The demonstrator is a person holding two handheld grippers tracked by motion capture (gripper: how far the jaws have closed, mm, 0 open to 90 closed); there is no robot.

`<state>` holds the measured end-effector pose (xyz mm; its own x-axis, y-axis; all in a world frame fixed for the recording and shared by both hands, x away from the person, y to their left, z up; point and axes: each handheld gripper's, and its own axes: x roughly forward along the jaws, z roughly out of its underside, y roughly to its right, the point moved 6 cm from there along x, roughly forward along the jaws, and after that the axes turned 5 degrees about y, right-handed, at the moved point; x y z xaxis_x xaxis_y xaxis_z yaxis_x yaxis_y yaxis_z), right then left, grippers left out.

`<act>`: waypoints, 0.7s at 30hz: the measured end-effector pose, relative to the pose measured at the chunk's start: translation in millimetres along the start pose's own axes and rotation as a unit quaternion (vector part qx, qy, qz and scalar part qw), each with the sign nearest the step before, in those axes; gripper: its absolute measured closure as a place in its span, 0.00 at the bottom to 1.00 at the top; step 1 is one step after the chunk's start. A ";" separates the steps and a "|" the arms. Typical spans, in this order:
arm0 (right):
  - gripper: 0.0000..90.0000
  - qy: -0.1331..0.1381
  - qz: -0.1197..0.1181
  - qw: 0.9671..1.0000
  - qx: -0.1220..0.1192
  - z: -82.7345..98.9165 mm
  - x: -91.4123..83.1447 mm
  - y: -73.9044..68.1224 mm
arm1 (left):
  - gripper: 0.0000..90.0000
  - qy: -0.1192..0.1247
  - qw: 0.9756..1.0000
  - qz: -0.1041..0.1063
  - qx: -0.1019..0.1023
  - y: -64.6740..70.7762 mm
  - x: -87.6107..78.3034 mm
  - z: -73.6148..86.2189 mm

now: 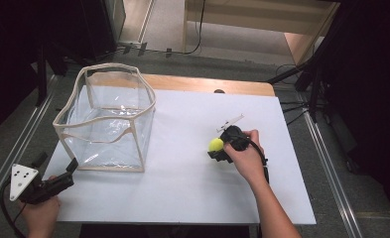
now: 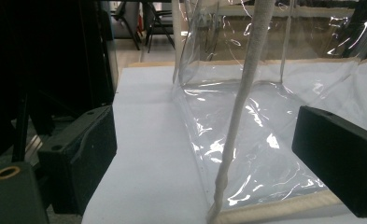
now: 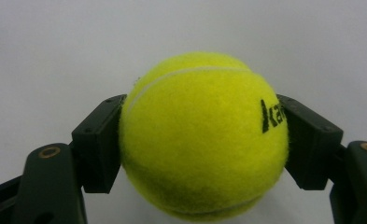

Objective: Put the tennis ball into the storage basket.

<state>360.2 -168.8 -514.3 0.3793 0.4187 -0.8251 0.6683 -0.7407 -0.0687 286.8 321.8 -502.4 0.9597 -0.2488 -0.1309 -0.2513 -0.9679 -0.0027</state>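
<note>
Clear plastic bin with cream fabric trim (image 1: 105, 119) stands at the table's left, just beyond the left gripper (image 1: 58, 181), whose jaws gape empty toward it. Well to its right, the right gripper (image 1: 217, 148) clamps the fuzzy yellow-green tennis ball (image 1: 215, 144), so the ball must travel leftward.

It looked like a lab or test room set up for recording. A white surface (image 1: 182, 198) lay on a wooden bench, ringed by dark curtains at the left and right of the frame. Metal rails (image 1: 14, 148) ran along both sides on grey carpet, and black stand legs (image 1: 311, 89) stood at the upper right. Cables (image 1: 197, 34) trailed across the floor at the top, near plain wooden furniture (image 1: 262, 20).
</note>
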 end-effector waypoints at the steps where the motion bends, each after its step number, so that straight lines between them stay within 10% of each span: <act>1: 0.26 0.002 -0.001 1.000 0.002 -1.4 0.4 -1.3 | 0.08 0.000 1.000 0.000 0.000 0.0 0.0 0.0; 21: 0.26 0.013 -0.029 0.999 -0.036 -39.0 6.8 -33.2 | 0.08 0.001 1.000 0.001 -0.003 0.7 -0.3 0.0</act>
<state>365.5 -120.9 -495.8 0.3546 0.4747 -0.8055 0.7336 -0.6754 -0.0751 286.4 321.2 -502.4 0.9595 -0.2508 -0.1284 -0.2525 -0.9676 0.0028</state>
